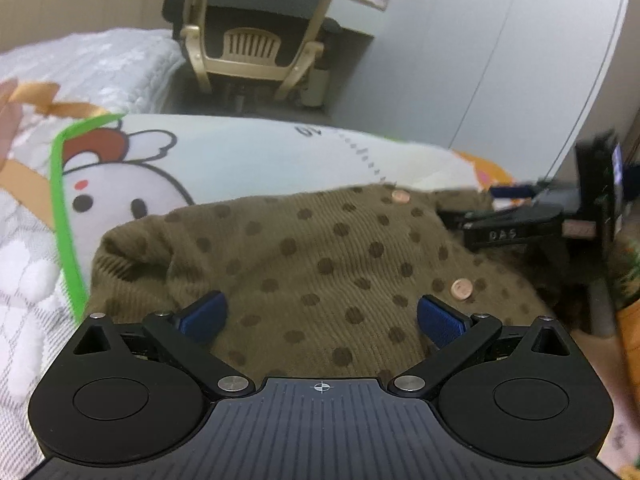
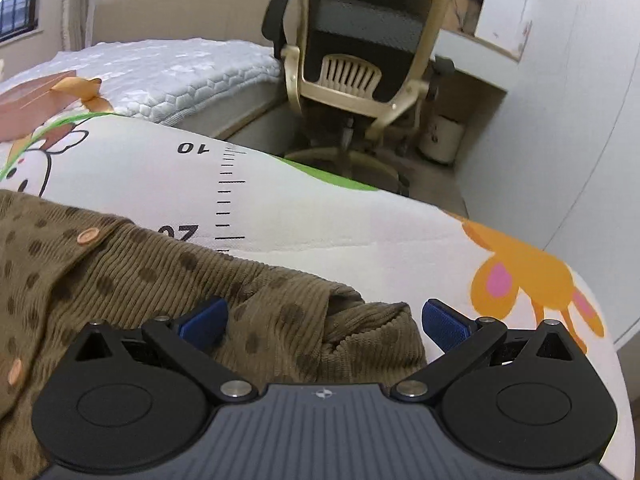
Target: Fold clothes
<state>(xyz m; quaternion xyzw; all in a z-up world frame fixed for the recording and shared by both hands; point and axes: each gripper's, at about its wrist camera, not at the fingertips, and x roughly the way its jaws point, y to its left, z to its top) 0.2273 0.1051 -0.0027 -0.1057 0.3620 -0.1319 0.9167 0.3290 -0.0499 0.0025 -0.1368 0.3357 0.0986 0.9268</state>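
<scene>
Cartoon mat point(image 2: 320, 216) printed "10", both tools point(image 1: 322, 316) point(image 2: 324, 320) spread wide over dotted garment point(image 1: 320, 264).

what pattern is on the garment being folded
Olive-brown corduroy garment with darker brown polka dots and pinkish round buttons; it shows best in the left wrist view.

olive-brown corduroy garment point(image 2: 132, 280) dotted in darker brown, with coppery-pink buttons point(image 1: 461, 289); white mat point(image 2: 320, 216) printed with black ruler marks (plus an orange cartoon animal point(image 2: 532, 280)) and edged green
</scene>
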